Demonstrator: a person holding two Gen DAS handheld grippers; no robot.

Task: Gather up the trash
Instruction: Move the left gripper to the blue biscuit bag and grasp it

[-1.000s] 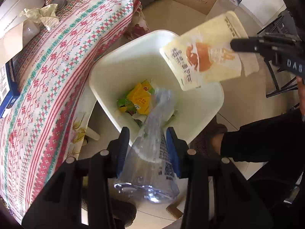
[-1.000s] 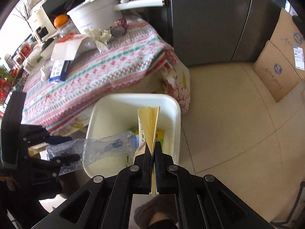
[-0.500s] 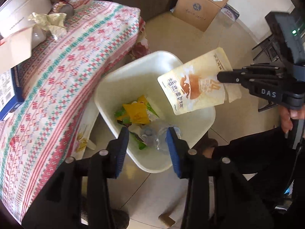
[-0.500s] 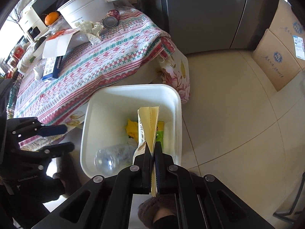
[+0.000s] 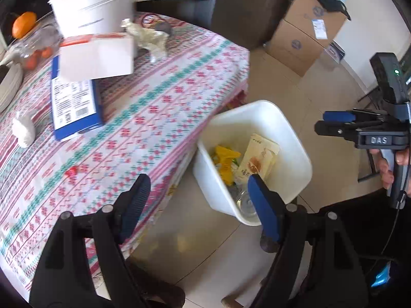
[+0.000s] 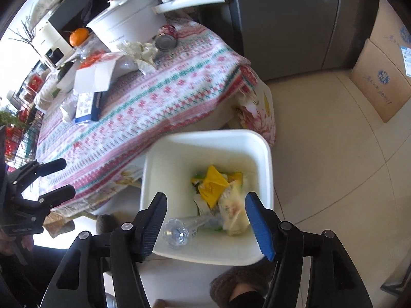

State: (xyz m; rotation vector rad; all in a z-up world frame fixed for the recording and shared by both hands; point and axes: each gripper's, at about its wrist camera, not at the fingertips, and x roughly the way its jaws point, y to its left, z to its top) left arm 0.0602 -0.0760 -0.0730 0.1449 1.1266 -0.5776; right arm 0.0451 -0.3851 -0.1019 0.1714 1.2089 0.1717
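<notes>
**White bin takes bottle and pouch; both hands come away empty**

Black-and-blue, the right hand-held gripper [image 6: 205, 222] hangs over the near rim of the white bin [image 6: 267, 154] on the floor, its jaws opening with nothing between the pads. A second ago it pinched a cream snack pouch [image 6: 232, 211]; now that pouch lies inside the bin, leaning on the yellow wrappers [image 6: 212, 183]. Next to it the clear plastic bottle [image 6: 179, 231] lies on its side at the bottom, cap end toward the near wall. That bottle was in the other hand a second ago.

The left hand-held gripper [image 5: 197, 202] has let it go too: its jaws are opening, empty, and it has swung away from the bin toward the desk [image 5: 159, 118] with the patterned cloth. So two pieces of trash are collected, and both hands are free for the next pick.

Farther out, the desk holds plenty to choose from. A small red scrap [image 5: 70, 172] lies nearest the edge, then a blue-and-white box [image 5: 74, 102] with a white carton [image 5: 96, 56] resting partly on it, a white crumpled lump [image 5: 23, 129] to one side, and a wad of crumpled paper [image 5: 149, 37] just in front of the white pot [image 5: 95, 7]. A tin can [image 6: 167, 38] lies on its side near the pot. By its heading, the left hand looks likeliest to go for the desk first.
</notes>
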